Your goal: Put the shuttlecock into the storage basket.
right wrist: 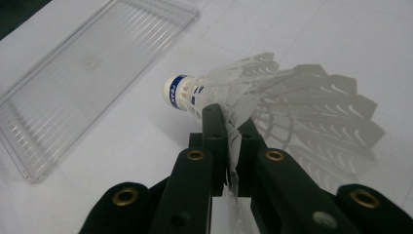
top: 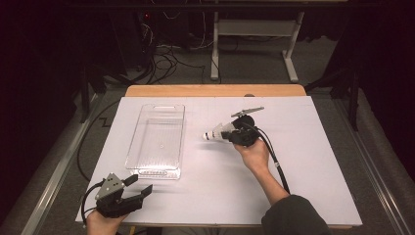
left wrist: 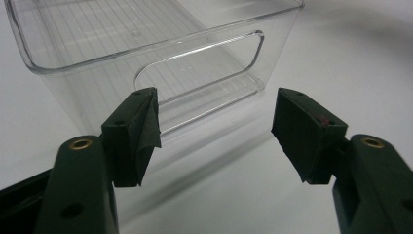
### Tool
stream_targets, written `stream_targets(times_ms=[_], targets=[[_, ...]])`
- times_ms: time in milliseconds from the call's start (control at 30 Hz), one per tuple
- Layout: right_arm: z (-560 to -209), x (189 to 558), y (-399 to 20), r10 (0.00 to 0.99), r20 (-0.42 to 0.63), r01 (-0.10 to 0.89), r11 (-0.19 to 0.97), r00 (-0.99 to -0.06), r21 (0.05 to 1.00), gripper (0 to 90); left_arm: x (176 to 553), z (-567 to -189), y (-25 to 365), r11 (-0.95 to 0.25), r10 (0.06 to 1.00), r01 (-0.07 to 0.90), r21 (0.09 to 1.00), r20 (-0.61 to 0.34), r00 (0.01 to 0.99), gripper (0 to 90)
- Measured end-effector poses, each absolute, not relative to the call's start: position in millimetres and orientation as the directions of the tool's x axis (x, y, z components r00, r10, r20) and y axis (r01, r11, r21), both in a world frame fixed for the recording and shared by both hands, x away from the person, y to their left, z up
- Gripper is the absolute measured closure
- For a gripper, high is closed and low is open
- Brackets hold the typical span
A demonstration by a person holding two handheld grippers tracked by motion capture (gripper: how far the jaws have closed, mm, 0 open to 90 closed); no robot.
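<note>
Jaws of the right gripper (right wrist: 229, 146) are pressed together on the feathered skirt of a white shuttlecock (right wrist: 234, 95), pinching it at the skirt's edge with the cork tip pointing away from the hand. In the high view the right gripper (top: 230, 133) holds the shuttlecock (top: 214, 133) just above the middle of the table (top: 303, 161), its tip aimed at the clear plastic bin (top: 157, 139) that lies near the table's left side. The bin looks empty, so by my reading the pick is done and the carry and drop into the bin are left, if that is the aim. A blue band round the shuttlecock's cork carries white lettering, too small to read. The left gripper (top: 134, 188) rests at the table's near left corner, jaws spread and holding nothing, facing the bin's (left wrist: 146, 53) near end.
</note>
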State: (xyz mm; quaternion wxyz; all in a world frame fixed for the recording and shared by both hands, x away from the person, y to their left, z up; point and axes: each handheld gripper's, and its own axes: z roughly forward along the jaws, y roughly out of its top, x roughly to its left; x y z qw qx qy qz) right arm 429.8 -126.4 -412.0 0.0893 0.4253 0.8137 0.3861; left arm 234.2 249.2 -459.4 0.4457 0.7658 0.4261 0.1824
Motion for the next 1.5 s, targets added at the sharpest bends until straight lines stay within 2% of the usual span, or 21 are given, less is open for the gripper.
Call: stream_targets(times_ms=[1500], targets=[[-386.3, 427.9, -98.8, 0.726, 0.164, 0.57, 0.358, -0.668, 0.739, 89.1, 235.4, -458.9, 250.2, -0.252, 0.811, 0.484, 0.838, -0.09, 0.578, 34.9]])
